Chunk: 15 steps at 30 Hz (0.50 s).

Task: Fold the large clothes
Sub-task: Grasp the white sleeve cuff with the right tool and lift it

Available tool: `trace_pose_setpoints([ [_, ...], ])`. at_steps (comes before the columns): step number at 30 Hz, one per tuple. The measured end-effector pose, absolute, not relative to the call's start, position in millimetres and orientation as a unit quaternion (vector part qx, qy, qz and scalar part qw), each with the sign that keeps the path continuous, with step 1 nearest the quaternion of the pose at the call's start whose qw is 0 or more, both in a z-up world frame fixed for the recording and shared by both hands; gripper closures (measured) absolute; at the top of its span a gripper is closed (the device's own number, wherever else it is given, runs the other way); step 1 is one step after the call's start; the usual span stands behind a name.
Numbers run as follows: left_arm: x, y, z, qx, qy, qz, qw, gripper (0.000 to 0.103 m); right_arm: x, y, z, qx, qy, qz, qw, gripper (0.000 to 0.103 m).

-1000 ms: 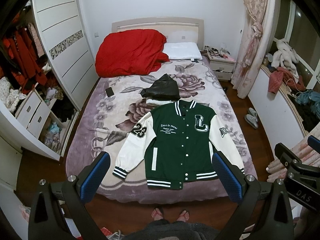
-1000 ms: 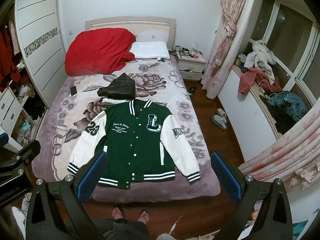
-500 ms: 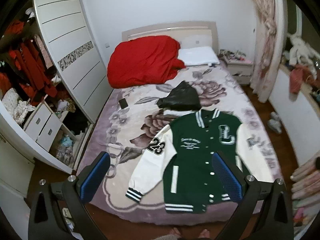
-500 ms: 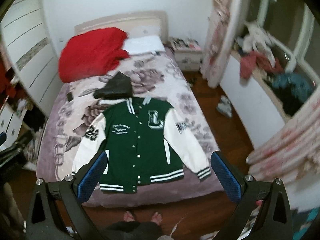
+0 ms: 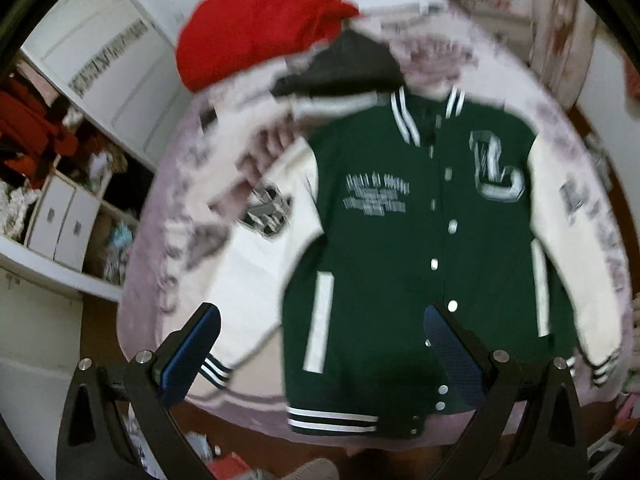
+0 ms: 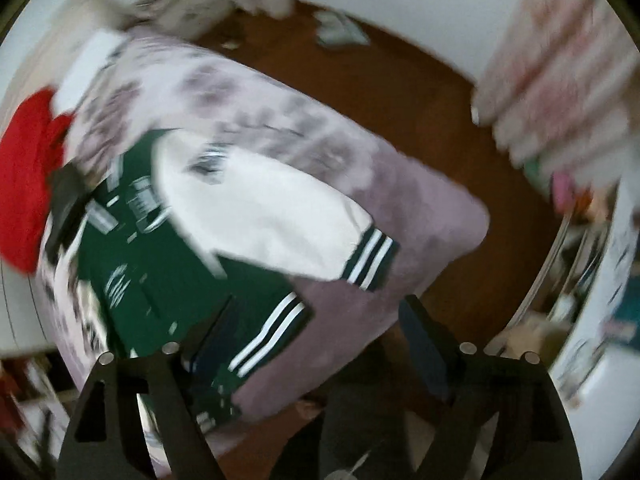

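A green varsity jacket (image 5: 420, 240) with white sleeves lies flat, front up, on the floral bed cover (image 5: 192, 216). My left gripper (image 5: 320, 340) hovers open above the jacket's lower left part and left sleeve, with nothing between its fingers. In the blurred right wrist view the jacket (image 6: 160, 272) shows turned, its white right sleeve (image 6: 260, 216) ending in a striped cuff (image 6: 372, 260). My right gripper (image 6: 316, 340) hangs above the hem corner and the bed's near edge. Its jaws are closing, wide apart, and I see nothing held between them.
A red quilt (image 5: 264, 20) is heaped at the bed's head, with a black folded garment (image 5: 344, 68) just above the jacket's collar. White wardrobe and drawers (image 5: 64, 216) stand left of the bed. Brown floor (image 6: 400, 92) and a pink curtain (image 6: 560, 80) lie right of it.
Both grippers have dropped toward the bed, so the jacket fills the views. The right view has rolled and tilted down onto the right sleeve and hem, and its fingers stand closer together.
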<state>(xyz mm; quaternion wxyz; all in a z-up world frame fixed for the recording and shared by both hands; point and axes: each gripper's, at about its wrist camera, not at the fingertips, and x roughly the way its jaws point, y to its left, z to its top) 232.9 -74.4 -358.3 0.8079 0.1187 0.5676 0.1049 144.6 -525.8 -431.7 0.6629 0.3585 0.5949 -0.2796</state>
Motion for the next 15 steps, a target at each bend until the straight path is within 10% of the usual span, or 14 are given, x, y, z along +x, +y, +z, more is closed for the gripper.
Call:
trace_pose_setpoints([
  [7,257.7,-107.6,-481.0,0.145,0.625,0.148,0.753,0.0,139.8,-608.5,-664.0,0.462,0.639,-0.257,0.559,0.018],
  [12,269.8,-128.7,-520.7,0.177,0.629,0.161,0.74,0.0,142.1,-600.9,-730.6,0.521,0.633,-0.205,0.535,0.019],
  [15,280.3,-149.0,-532.4,0.18,0.629,0.147,0.741,0.0,151.3,-605.7,-727.5,0.499,0.631,-0.164,0.571,0.074],
])
